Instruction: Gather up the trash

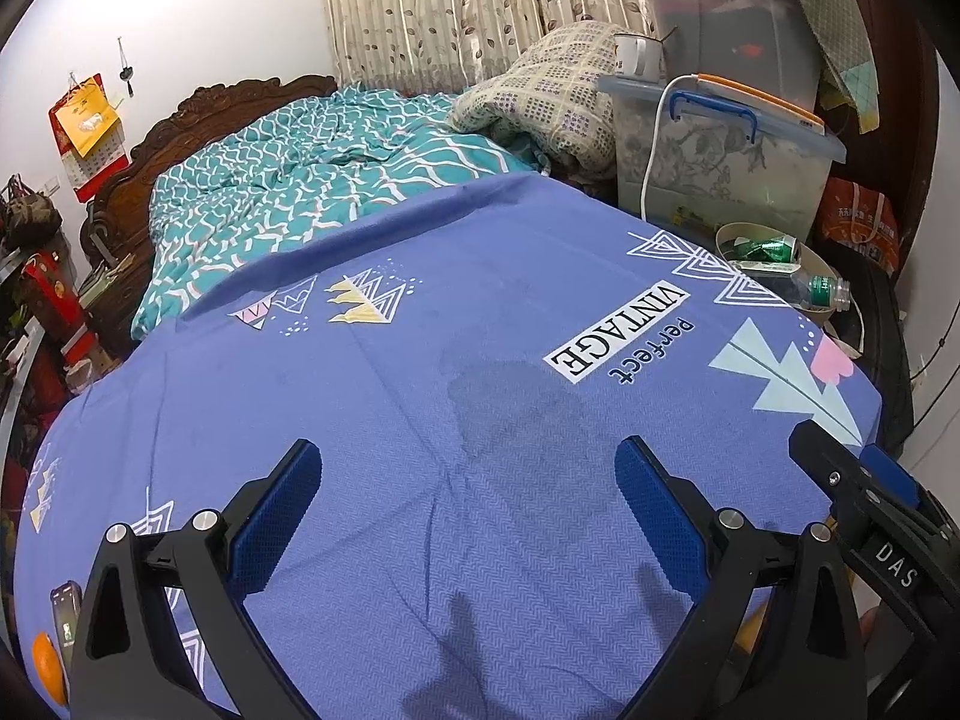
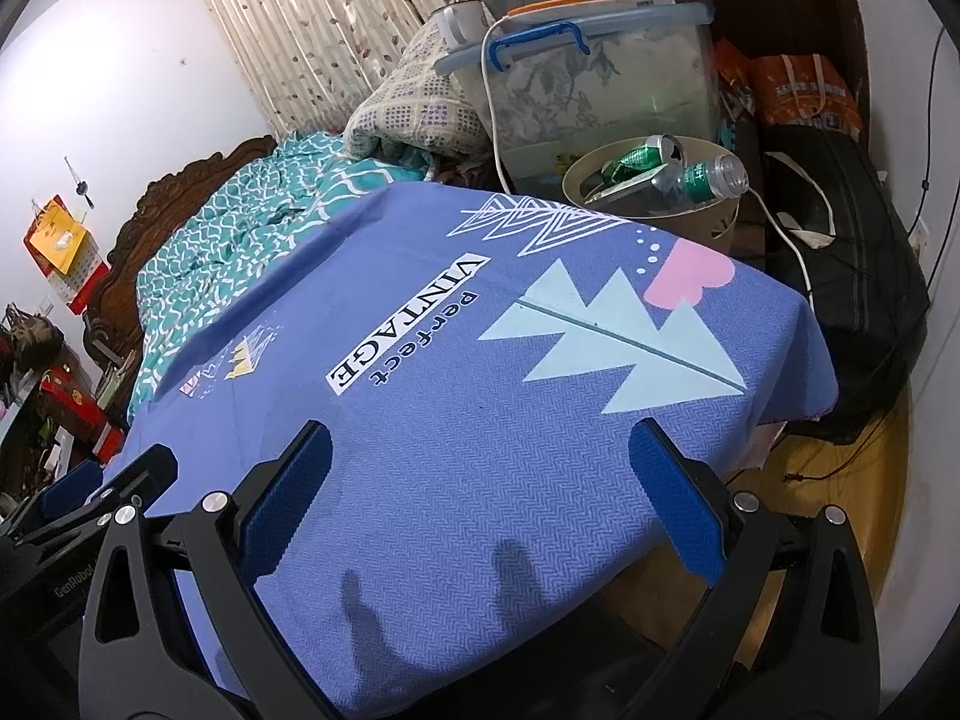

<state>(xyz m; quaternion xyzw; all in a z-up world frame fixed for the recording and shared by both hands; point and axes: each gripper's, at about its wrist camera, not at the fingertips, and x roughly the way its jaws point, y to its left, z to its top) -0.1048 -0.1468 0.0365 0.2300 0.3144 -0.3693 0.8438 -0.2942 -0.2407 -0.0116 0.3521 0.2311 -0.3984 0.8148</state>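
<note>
Blue bedsheet [image 1: 420, 420] | both tools [image 1: 468, 480] [image 2: 480, 468] wide open, empty | bin [image 2: 708, 222] holds can, bottle

— Where's the trash?
— In the beige bin [image 2: 714, 222] beyond the bed's far corner; a crushed green can [image 2: 645, 157] lies tilted on top; a clear bottle [image 2: 705, 175], uncapped, green label, leans over the rim beside it.

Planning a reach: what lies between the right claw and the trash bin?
Only bare blue printed cloth lies between the open right claw and the bin, seen in the right wrist view.
</note>
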